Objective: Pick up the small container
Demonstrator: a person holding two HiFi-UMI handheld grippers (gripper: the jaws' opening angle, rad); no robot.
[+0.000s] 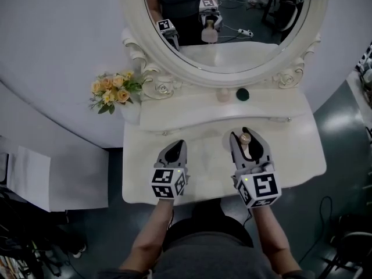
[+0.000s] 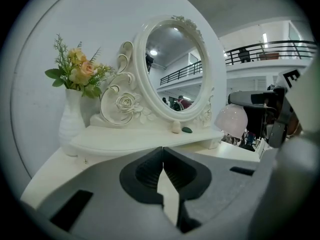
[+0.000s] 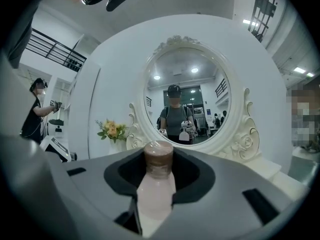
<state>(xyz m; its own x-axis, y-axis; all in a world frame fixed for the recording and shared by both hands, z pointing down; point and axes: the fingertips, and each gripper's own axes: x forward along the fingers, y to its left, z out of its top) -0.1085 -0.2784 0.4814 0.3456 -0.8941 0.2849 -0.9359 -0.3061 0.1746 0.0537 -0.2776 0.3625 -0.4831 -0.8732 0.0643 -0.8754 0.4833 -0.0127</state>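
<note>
The small container [image 3: 156,194] sits clamped between the right tongs [image 3: 159,165], which stand partly apart with their pads pressed on its sides. It is a pale pink bottle with a smooth neck and a brown, wrapped cap. In the right gripper view its lower body is cut off by the tongs' own grey housing. The head view shows only the cap and a strip of pink between the jaws. The left gripper view alone gives the rounded, glossy pink body [image 2: 231,120] from the side. Whether its base touches the worktop [image 1: 203,161] cannot be told.

The left tongs [image 2: 163,166] are closed tip to tip with nothing between their ribbed dark pads. They hang over the worktop beside the right tongs.

The worktop is a white, curved-front vanity. Behind it runs a raised shelf [image 1: 192,106] that bears a small pale object [image 1: 223,95] and a dark green round object [image 1: 242,94], both too small to identify. Above stands an oval mirror [image 1: 226,16] in a carved white frame with rose mouldings. To the left are yellow and peach flowers [image 1: 113,89]. Their white ribbed vase [image 2: 70,119] is clear only in the left gripper view.
</note>
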